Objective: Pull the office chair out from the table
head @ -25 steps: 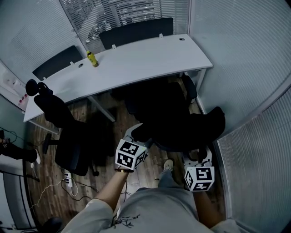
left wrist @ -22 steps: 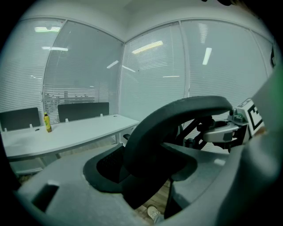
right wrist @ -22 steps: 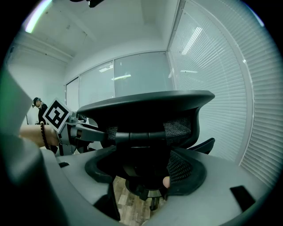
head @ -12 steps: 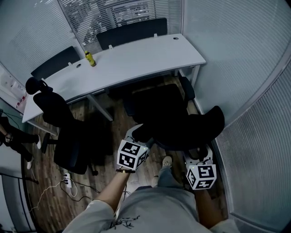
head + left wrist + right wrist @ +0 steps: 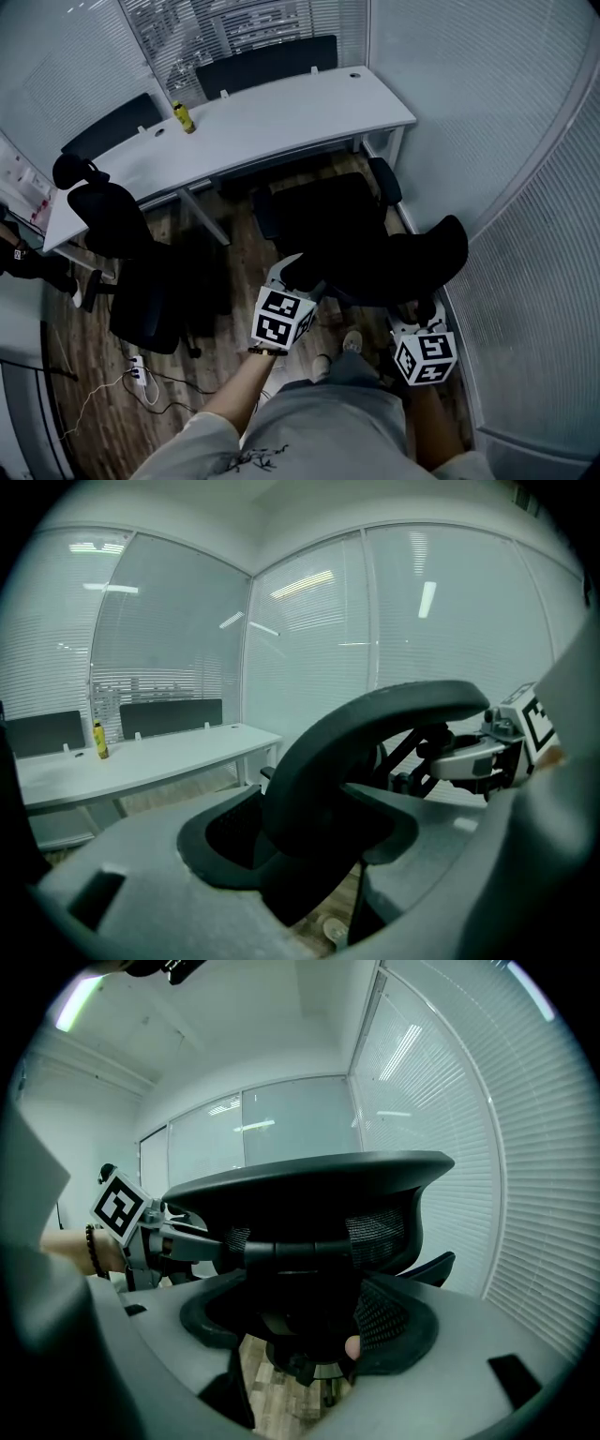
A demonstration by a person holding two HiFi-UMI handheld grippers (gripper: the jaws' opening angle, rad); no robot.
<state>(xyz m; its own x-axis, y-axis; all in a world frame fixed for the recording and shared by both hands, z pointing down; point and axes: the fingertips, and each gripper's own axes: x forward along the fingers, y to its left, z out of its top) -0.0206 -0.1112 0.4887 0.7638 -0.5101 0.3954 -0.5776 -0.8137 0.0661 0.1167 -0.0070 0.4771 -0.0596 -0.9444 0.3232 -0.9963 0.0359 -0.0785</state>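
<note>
The black office chair point(image 5: 342, 225) stands between me and the white table point(image 5: 281, 117), its seat out from under the tabletop and its back towards me. My left gripper point(image 5: 289, 274) is shut on the left side of the chair's upper back point(image 5: 375, 724), which fills the left gripper view. My right gripper point(image 5: 414, 317) is shut on the right side of the same back point(image 5: 309, 1194). Each gripper view shows the other gripper: the right gripper point(image 5: 487, 757) and the left gripper point(image 5: 131, 1232).
A yellow bottle point(image 5: 183, 117) stands on the table. A second black chair point(image 5: 127, 248) is at the left, and two more chair backs point(image 5: 267, 61) are behind the table. Blinded glass walls point(image 5: 506, 141) close in on the right. A power strip point(image 5: 141, 370) lies on the floor.
The chair has rolled back from the table towards me with both grippers on it; more of its seat shows clear of the tabletop. A person at the left edge has shifted.
</note>
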